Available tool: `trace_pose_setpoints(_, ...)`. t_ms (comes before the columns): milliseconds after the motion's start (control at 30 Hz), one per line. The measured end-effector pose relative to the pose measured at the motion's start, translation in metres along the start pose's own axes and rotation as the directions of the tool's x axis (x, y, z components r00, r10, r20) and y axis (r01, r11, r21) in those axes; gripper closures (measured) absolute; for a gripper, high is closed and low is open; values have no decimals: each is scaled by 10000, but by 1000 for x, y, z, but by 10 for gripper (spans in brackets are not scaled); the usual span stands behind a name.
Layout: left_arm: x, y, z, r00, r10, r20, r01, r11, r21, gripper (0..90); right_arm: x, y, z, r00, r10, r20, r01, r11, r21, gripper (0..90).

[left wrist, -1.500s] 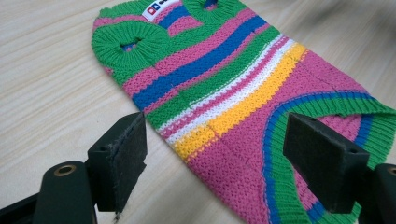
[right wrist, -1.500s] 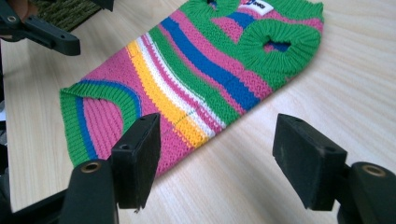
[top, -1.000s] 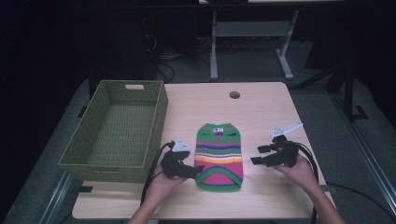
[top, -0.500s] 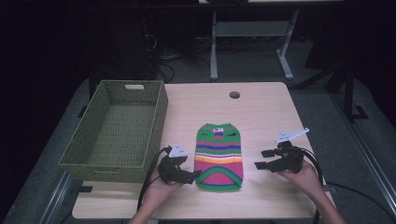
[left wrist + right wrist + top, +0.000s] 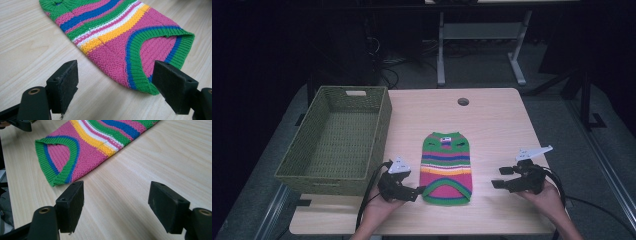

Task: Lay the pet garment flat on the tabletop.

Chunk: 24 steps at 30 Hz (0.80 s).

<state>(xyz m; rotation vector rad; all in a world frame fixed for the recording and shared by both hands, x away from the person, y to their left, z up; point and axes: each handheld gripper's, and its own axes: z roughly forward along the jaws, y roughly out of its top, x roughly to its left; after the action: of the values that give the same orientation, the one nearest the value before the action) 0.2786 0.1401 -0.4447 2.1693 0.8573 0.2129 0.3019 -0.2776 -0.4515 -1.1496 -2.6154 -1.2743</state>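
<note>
Two released tools flanked the striped knit sweater (image 5: 446,167): left tool (image 5: 421,190) just beside its hem, right tool (image 5: 498,178) apart.

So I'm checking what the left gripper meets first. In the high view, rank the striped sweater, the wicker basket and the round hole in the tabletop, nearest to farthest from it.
From the left gripper:
1. Striped sweater, just to its right, hem beside the open jaws.
2. Wicker basket, to its left and farther up the table.
3. Round hole, at the table's far edge.
</note>
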Motion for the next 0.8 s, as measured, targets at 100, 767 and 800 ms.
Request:
trace_pose_setpoints(100, -1, -2, 0, 9999, -118, 8, 118, 9999, -89, 209, 0, -4, -3, 10000, 33, 40, -32, 10000, -74, 282)
trace_pose_setpoints(767, -13, -17, -17, 10000, 41, 50, -39, 9993, -375, 196, 10, -35, -16, 9998, 108, 185, -95, 9976, -685, 262)
trace_pose_setpoints(800, -13, -17, -17, 10000, 41, 50, -39, 9993, -375, 197, 10, -35, -16, 9998, 108, 185, -95, 9976, -685, 262)
